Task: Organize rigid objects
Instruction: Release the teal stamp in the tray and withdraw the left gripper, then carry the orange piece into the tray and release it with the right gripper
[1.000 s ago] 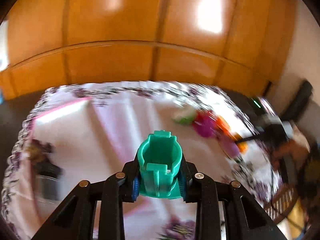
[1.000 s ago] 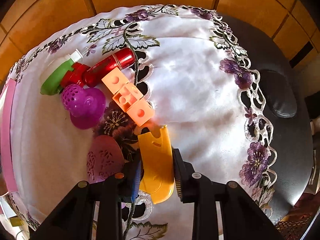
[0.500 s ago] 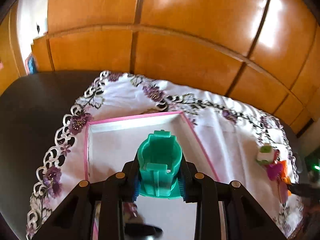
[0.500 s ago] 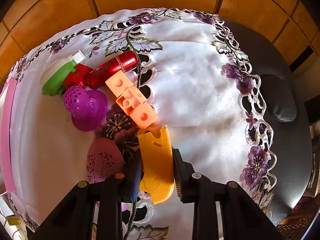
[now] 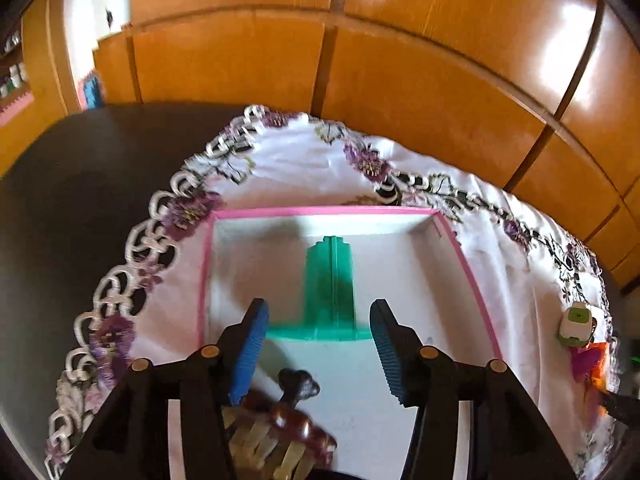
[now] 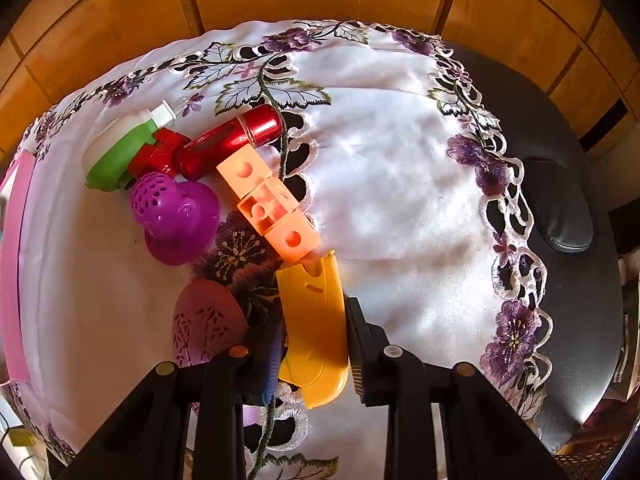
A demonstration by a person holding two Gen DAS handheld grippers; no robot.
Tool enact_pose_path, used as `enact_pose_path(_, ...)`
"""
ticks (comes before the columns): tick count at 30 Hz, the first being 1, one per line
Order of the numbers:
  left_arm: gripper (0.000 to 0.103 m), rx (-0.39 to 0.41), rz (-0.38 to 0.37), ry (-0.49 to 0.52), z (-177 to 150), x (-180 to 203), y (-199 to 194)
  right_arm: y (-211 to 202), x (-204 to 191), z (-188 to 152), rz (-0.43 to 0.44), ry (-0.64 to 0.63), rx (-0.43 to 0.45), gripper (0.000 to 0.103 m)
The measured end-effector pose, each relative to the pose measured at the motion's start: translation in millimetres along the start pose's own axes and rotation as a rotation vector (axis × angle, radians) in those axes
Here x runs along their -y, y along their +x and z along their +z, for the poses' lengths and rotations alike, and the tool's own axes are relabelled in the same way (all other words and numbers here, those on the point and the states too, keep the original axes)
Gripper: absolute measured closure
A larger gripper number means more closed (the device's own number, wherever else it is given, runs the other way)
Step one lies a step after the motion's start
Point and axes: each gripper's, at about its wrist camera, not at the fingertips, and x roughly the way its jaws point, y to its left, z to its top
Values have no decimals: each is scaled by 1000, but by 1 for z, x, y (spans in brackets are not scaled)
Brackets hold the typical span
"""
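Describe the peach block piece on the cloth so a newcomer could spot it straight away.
Start at the white embroidered tablecloth and find the toy cluster on its left side. The peach block piece lies diagonally between the shiny red cylinder and the yellow piece. It is the only square-edged item, three joined cubes with round holes.

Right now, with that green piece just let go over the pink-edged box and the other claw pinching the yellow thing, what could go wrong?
The green piece lies blurred between the left gripper's just-opened jaws, so it may not have settled in the pink-edged box yet.

The yellow piece, clamped in the right gripper, touches the orange block; lifting might nudge it.

The brown clip sits right beneath the left fingers and could get bumped.
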Motion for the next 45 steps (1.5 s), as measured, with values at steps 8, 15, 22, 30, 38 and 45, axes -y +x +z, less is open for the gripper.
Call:
enact_pose_path(8,44,115,37,38,-34,18,-61,0,-1,0,-4,-7,2,75)
enact_pose_path(15,44,172,48,57,-75,39,-103,0,-1,0,-6,-10,4,75)
enact_pose_path(22,43,185,68,79,-99,42,-121,-2,-1,0,-2,-10,14,75)
enact_pose_path(30,43,186,91,54,-112,26,-130,-8,11,4,-10,38,64,75)
enact_pose_path(38,43,191,98,10,-119,7,-134,-42,15,7,27,68,261,75)
enact_pose_path(45,43,183,109,-12,-123,-7,-134,-80,-36,8,141,2,353,75)
